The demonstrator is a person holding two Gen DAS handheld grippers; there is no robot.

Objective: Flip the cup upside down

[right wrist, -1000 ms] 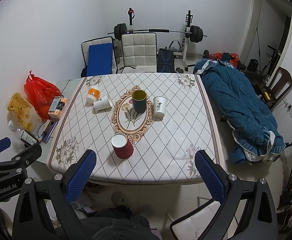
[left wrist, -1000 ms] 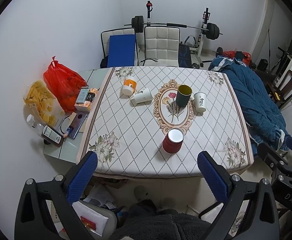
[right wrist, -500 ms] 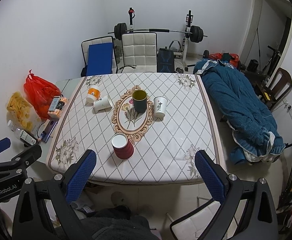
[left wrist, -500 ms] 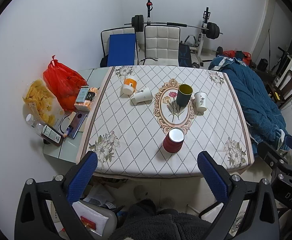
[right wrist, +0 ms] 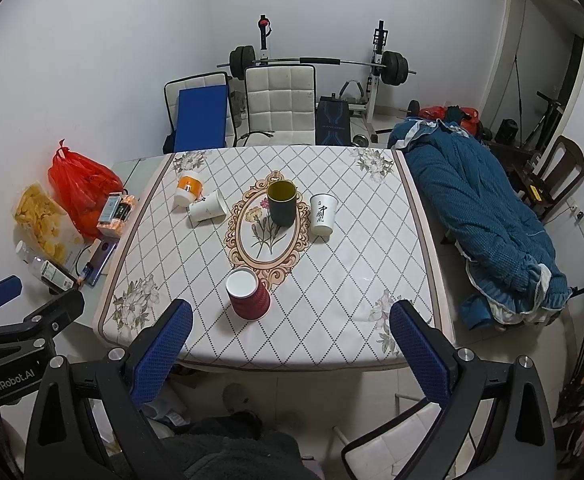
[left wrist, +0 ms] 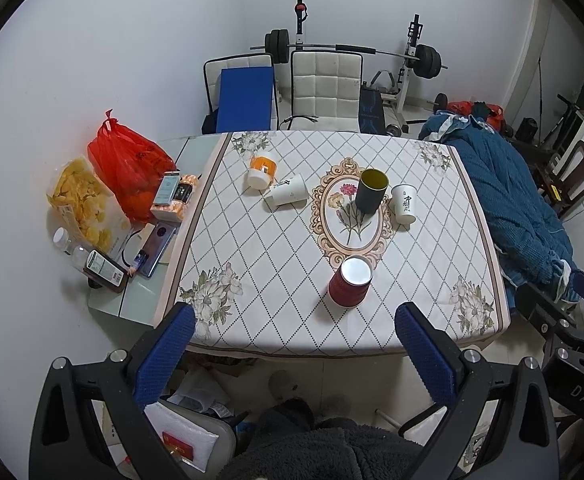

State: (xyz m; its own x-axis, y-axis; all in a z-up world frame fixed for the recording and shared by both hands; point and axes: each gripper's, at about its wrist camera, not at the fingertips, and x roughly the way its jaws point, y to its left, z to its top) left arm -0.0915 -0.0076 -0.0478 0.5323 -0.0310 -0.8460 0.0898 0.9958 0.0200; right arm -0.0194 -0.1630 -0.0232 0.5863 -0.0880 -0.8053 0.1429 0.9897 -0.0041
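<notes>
Several cups stand on the table [left wrist: 284, 312]. A red cup [left wrist: 349, 282] sits upside down near the front edge, also in the right wrist view [right wrist: 248, 295]. A dark green cup [left wrist: 371, 191] [right wrist: 282, 203] and a white printed paper cup [left wrist: 404, 203] [right wrist: 322, 214] stand upright at the centre. A white paper cup [left wrist: 288, 194] [right wrist: 208, 211] lies on its side beside an orange-and-white cup [left wrist: 262, 171] [right wrist: 188, 189]. My left gripper [left wrist: 292, 332] and right gripper [right wrist: 290, 328] are open and empty, held before the table's front edge.
A red bag [left wrist: 128, 168], a bag of chips [left wrist: 80, 204], a phone [left wrist: 158, 248] and bottles sit on a side table at the left. A blue quilt [left wrist: 507, 200] lies at the right. Two chairs [left wrist: 323, 92] and a barbell rack stand behind.
</notes>
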